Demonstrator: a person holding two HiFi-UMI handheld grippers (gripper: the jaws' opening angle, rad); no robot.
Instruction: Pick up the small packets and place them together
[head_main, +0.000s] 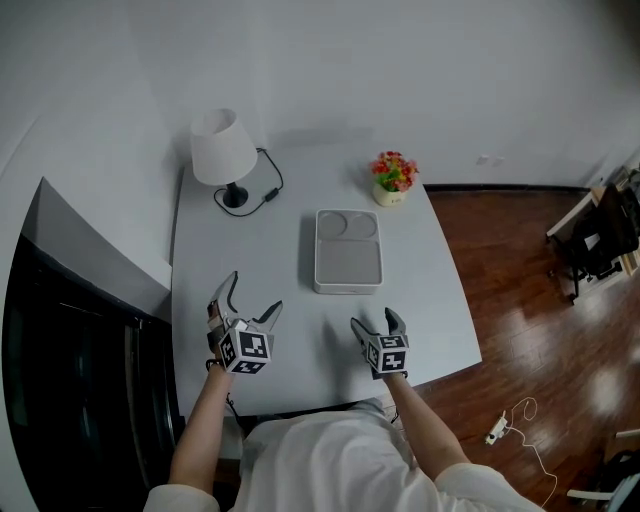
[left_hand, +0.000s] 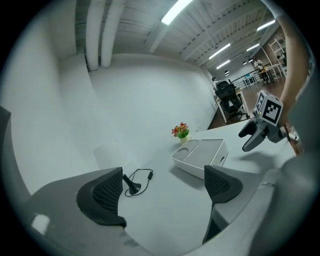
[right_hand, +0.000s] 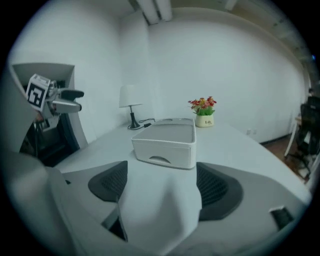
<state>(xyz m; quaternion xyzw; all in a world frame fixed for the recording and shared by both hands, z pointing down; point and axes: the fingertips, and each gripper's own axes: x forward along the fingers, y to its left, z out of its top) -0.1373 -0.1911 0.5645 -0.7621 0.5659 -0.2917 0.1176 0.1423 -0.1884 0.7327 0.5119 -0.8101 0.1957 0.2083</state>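
Left hand-held gripper gapes wide, empty; right hand-held gripper clamps a white packet.

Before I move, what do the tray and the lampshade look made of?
Tray: likely moulded plastic with a matte white finish, going by the rounded corners and the scooped finger notch in its front wall. Lampshade: probably fabric or paper, matte white with no shine, but it is too small to be sure.
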